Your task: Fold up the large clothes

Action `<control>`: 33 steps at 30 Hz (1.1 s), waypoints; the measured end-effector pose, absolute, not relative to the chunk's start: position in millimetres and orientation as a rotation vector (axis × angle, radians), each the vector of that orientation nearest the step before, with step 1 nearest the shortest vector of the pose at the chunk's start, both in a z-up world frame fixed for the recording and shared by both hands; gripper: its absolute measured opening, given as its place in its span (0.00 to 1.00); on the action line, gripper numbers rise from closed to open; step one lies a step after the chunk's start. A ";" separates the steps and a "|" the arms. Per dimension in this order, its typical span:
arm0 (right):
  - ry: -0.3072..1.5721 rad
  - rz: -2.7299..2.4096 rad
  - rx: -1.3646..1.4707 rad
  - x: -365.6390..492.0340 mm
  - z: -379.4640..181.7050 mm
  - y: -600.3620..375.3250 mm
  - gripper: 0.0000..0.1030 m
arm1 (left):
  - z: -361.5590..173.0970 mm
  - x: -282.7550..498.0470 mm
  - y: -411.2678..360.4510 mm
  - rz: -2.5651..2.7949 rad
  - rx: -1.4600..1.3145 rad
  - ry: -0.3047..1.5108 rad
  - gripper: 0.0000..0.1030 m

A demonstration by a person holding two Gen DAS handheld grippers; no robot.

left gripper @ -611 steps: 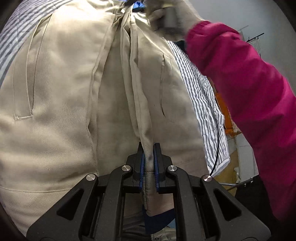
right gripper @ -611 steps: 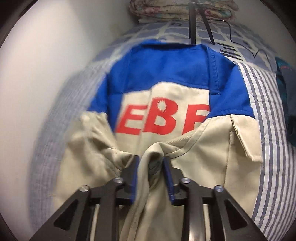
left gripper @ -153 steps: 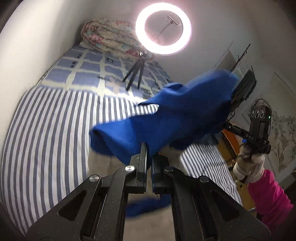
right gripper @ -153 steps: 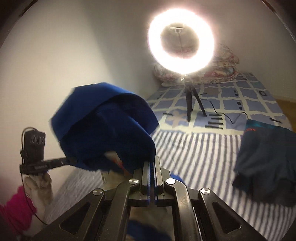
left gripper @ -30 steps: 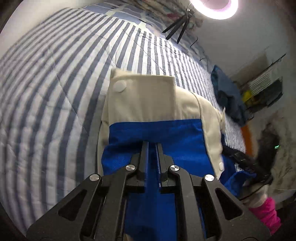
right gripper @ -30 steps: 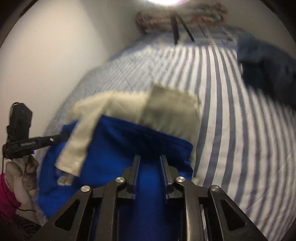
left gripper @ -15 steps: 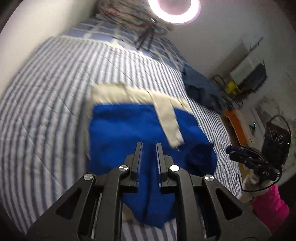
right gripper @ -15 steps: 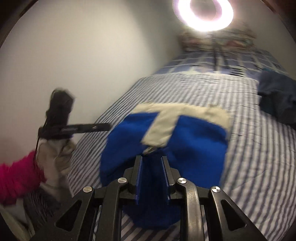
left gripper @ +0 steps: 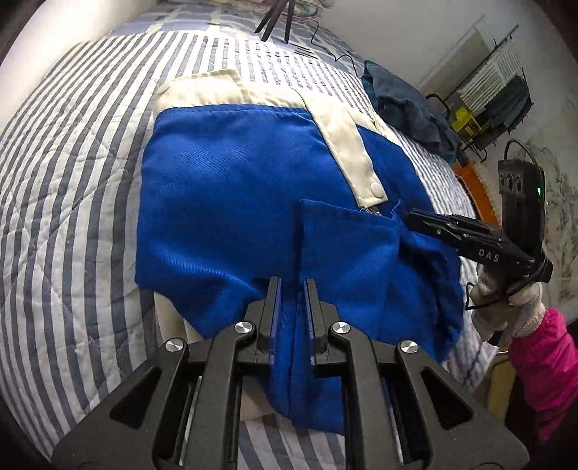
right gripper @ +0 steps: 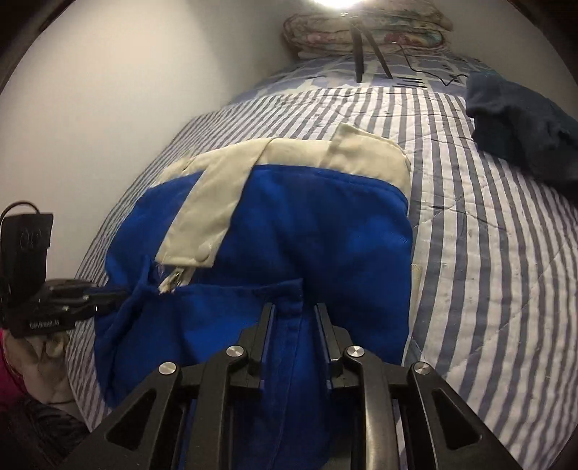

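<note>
Blue-and-cream work jacket (left gripper: 231, 188) lies folded near the striped bed's (left gripper: 72, 188) near edge. Left gripper (left gripper: 291, 289) and right gripper (right gripper: 294, 311) each stand parted around blue cloth, seemingly releasing. Next probably a final fold or smoothing; bare quilt lies beyond, dark clothes (right gripper: 520, 123) well apart.

Both wrist views sit low and close over the folded jacket (left gripper: 224, 202) (right gripper: 307, 231), facing up the striped bed (left gripper: 65, 173) (right gripper: 487, 224) toward the tripod (left gripper: 274, 18) (right gripper: 365, 47) at frame top. Each shows the other gripper at its edge: right gripper (left gripper: 426, 222) mid-right, left gripper (right gripper: 108, 294) lower left.
</note>
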State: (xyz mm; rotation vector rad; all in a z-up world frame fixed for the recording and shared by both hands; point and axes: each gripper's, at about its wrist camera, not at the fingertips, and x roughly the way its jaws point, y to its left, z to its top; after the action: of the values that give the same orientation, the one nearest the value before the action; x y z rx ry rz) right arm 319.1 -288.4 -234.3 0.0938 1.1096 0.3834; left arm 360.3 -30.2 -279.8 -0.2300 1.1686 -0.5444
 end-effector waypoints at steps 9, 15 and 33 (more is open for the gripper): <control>1.037 0.366 0.178 306.9 -205.0 -329.1 0.29 | -249.8 376.2 32.7 -0.469 -0.389 1.058 0.18; 1.137 0.345 0.164 299.1 -248.0 -331.7 0.25 | -301.7 363.4 40.3 -0.448 -0.372 1.150 0.18; 1.089 0.445 0.435 325.1 -241.1 -387.4 0.85 | -329.7 401.4 123.2 -0.484 -1.009 1.235 0.73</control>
State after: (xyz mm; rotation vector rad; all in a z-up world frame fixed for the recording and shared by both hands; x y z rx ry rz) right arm 325.1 -387.4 -241.1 0.4346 1.0892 0.4449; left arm 401.3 123.2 -329.7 -1.0087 1.2353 -0.4843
